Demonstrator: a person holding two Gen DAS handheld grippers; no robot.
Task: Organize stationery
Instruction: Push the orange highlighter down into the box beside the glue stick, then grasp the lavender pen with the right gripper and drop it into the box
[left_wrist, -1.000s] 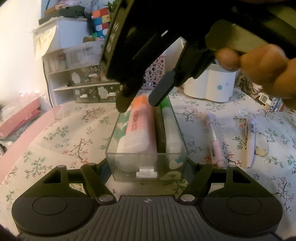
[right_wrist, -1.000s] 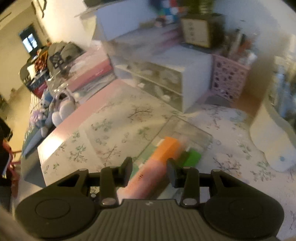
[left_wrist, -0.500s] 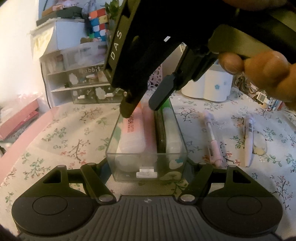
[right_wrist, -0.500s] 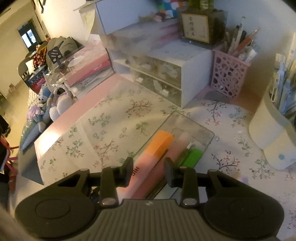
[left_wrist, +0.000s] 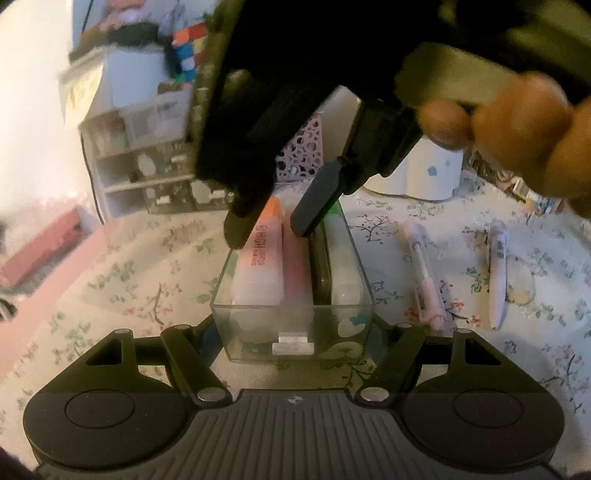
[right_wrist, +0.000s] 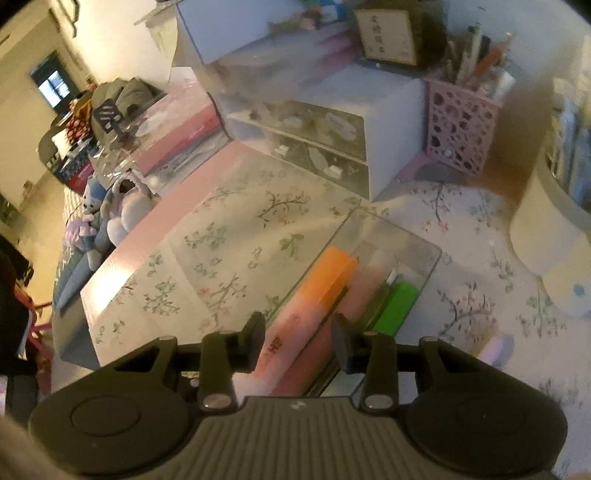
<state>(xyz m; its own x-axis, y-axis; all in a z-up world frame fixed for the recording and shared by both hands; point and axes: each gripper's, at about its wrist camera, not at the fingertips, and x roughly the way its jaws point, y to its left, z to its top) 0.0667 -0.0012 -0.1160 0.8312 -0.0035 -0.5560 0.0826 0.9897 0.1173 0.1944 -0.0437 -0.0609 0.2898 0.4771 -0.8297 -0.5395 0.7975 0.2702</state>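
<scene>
Floral cloth covers the desk (left_wrist: 110, 280), with a pink strip along its left edge. Nearest the left camera, the left tongs (left_wrist: 293, 338) are clamped on the near end of a clear plastic tray (left_wrist: 295, 317), one finger on each side wall. Inside the tray lie an orange-capped highlighter (left_wrist: 260, 258), a pink marker (left_wrist: 295, 266) beside it, and a green-capped highlighter (left_wrist: 341, 258) along the right wall. Right of the tray, on the cloth, rest a pink pen (left_wrist: 424, 273) and, further right, a white pen (left_wrist: 496, 273), well apart from each other. Above the tray's far half, the right tongs (left_wrist: 273, 225) tilt steeply down, held in a person's hand (left_wrist: 517, 136). Their jaws have just opened a little and stand partly open either side of the orange-capped highlighter without pressing it. Behind stand a pink lattice pen holder (right_wrist: 461, 129), a white drawer unit (right_wrist: 317, 125) and a white pot (left_wrist: 424, 177).
</scene>
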